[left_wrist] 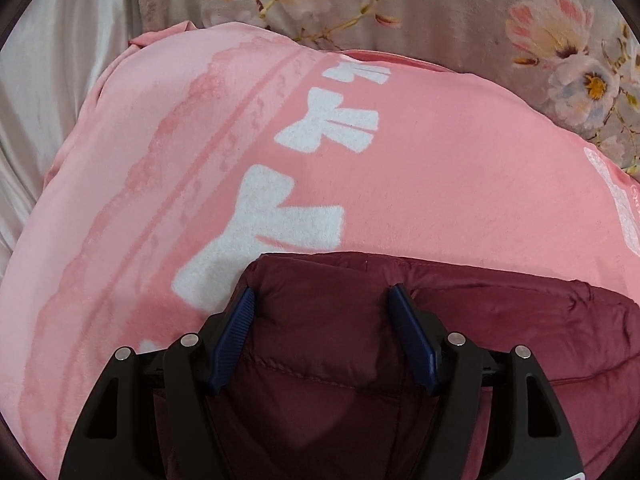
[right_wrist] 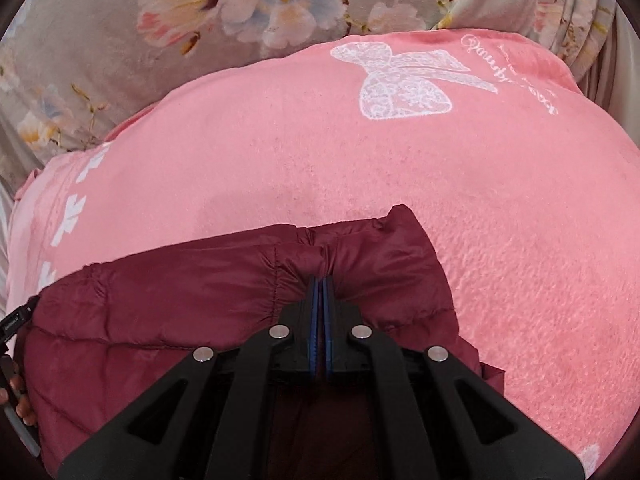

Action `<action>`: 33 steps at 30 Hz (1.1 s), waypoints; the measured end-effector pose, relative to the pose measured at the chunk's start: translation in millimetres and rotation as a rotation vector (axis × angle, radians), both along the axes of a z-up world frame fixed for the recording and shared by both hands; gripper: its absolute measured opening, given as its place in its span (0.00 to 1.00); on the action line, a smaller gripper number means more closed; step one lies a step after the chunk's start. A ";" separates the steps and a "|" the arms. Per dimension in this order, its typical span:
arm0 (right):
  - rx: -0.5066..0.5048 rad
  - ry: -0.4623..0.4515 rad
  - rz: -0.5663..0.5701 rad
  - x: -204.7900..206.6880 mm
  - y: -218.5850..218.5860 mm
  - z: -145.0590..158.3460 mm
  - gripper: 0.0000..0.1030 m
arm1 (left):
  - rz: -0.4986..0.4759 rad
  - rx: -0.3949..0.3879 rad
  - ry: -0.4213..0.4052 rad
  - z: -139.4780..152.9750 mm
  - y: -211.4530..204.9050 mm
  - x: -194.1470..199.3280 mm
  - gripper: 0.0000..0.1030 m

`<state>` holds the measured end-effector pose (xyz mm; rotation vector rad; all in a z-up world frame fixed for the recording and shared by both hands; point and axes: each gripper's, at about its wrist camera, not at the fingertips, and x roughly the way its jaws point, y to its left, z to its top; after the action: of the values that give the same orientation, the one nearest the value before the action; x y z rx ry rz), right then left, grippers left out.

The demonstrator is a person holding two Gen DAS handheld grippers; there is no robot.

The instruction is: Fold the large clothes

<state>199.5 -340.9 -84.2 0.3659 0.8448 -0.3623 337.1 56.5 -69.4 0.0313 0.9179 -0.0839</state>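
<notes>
On the pink plush bow-printed blanket [right_wrist: 400,168], your right gripper [right_wrist: 320,292] pinches the maroon quilted puffer jacket [right_wrist: 160,304] ahead of it, your left gripper [left_wrist: 322,304] straddles it unclenched, folding apparently barely begun.

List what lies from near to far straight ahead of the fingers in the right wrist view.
right gripper, shut on the fabric → maroon puffer jacket → pink blanket with its white lace bow print → floral bedcover
</notes>
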 end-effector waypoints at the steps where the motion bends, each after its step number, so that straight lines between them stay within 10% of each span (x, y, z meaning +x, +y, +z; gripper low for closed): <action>1: -0.002 -0.002 -0.001 0.8 0.5 -1.3 0.01 | 0.001 0.007 -0.003 -2.1 -1.4 0.2 0.68; 16: -0.017 -0.027 -0.050 -10.2 -0.2 3.2 0.02 | 0.018 0.055 -0.016 -6.9 -6.6 -2.0 0.73; 26: 0.006 -0.115 0.287 -63.6 151.6 53.6 0.04 | -0.019 -0.161 0.010 43.4 17.4 -100.9 0.71; 33: -0.039 -0.038 0.319 -53.0 191.4 17.1 0.04 | -0.152 -0.090 0.016 36.7 -37.2 -139.5 0.71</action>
<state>146.5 -149.5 -67.2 0.1961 0.8416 -0.0752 197.6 19.3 -32.7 0.0165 0.9263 -0.2668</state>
